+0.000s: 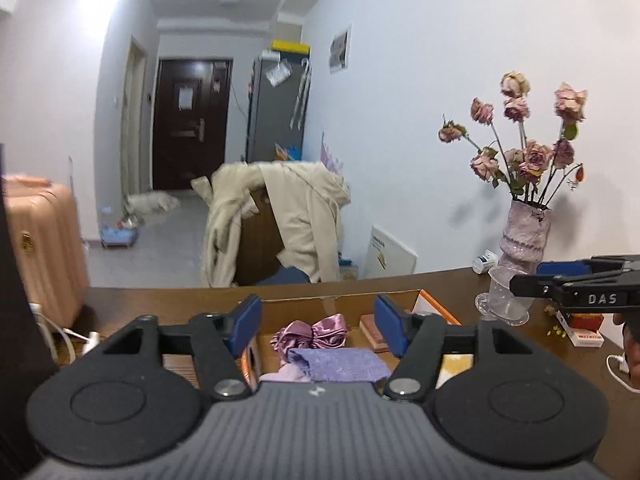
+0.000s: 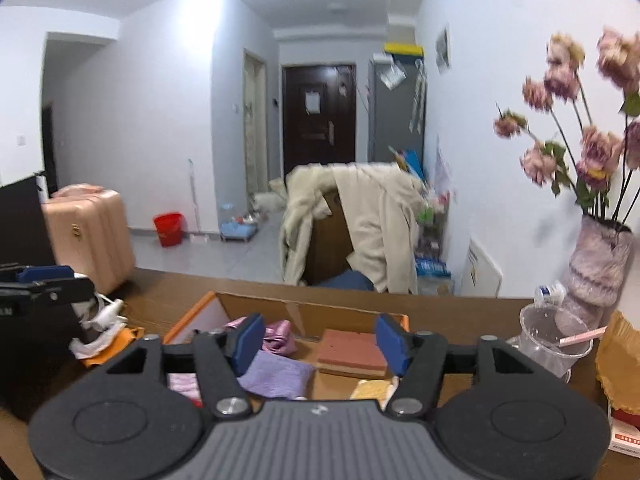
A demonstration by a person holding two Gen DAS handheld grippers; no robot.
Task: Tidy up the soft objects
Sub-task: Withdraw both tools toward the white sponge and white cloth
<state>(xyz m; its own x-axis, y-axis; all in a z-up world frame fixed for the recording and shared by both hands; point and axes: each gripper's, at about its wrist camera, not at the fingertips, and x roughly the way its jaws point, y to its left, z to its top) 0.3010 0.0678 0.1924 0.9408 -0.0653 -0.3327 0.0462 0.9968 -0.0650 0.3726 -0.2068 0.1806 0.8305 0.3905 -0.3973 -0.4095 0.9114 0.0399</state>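
Note:
An open cardboard box (image 1: 344, 299) (image 2: 304, 312) sits on the brown table. Inside lie a shiny pink satin scrunchie (image 1: 310, 334) (image 2: 280, 340), a folded purple cloth (image 1: 340, 364) (image 2: 276, 376), a reddish sponge block (image 2: 352, 350) (image 1: 370, 330) and a yellow sponge (image 2: 372, 390). My left gripper (image 1: 318, 330) is open and empty, above the box's near side. My right gripper (image 2: 320, 346) is open and empty, also over the box. Each gripper shows at the other view's edge, the right one in the left wrist view (image 1: 576, 286) and the left one in the right wrist view (image 2: 40, 284).
A vase of dried roses (image 1: 524, 236) (image 2: 600, 264) and a clear plastic cup (image 1: 506, 300) (image 2: 556, 340) stand at the table's right. White cables (image 2: 100, 320) lie at the left. Beyond the table are a chair draped with a beige coat (image 1: 280, 220) and a pink suitcase (image 1: 40, 248).

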